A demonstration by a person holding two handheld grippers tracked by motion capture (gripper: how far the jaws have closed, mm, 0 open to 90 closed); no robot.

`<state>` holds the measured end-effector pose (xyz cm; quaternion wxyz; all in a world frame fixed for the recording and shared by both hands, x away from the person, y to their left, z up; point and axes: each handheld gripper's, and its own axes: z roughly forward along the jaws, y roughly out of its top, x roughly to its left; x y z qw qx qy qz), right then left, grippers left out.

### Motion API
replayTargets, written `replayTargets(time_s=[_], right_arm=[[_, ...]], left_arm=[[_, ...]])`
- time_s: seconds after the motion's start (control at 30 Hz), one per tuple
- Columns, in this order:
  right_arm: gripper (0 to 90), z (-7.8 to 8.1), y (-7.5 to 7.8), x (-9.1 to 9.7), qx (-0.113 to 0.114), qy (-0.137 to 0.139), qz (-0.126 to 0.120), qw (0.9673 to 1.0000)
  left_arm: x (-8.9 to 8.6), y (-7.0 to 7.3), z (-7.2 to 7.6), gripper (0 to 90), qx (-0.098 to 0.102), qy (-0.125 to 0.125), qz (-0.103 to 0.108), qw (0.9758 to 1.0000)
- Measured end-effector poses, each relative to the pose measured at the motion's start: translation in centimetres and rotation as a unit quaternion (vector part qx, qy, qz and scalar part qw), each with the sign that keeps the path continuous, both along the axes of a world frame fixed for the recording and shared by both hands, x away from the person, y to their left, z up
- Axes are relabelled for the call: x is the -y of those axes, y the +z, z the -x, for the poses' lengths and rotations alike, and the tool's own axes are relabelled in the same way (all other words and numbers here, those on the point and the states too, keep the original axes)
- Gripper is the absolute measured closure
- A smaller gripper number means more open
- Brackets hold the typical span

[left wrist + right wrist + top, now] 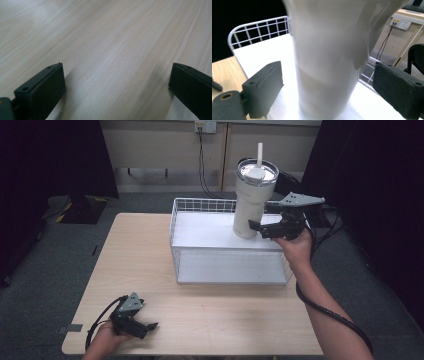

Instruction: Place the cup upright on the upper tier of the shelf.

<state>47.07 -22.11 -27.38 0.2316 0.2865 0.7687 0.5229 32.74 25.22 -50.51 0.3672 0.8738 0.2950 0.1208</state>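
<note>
One white tumbler [252, 200], with a clear lid and a straw [260, 154] poking up, stands upright on the white floor of the wire basket [200, 205], toward its far right corner. The right gripper [265, 229] sits level with the cup's narrow base, jaws spread wide; in the right gripper view the tumbler [329, 62] fills the gap between them, and neither pad seems to press it. The basket rests on the far half of the wooden table [135, 265]. At the near left corner the left gripper [145, 326] lies low over bare wood [112, 50], jaws apart, holding nothing.
</note>
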Motion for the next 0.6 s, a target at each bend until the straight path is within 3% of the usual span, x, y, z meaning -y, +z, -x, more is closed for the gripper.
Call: replayTargets(time_s=[0.6], right_arm=[[9.3, 4.4, -0.9, 1.5, 0.007, 0.033, 0.007, 0.9994]], left_arm=[[0.0, 0.0, 0.0, 0.1, 0.0, 0.001, -0.001, 1.0]])
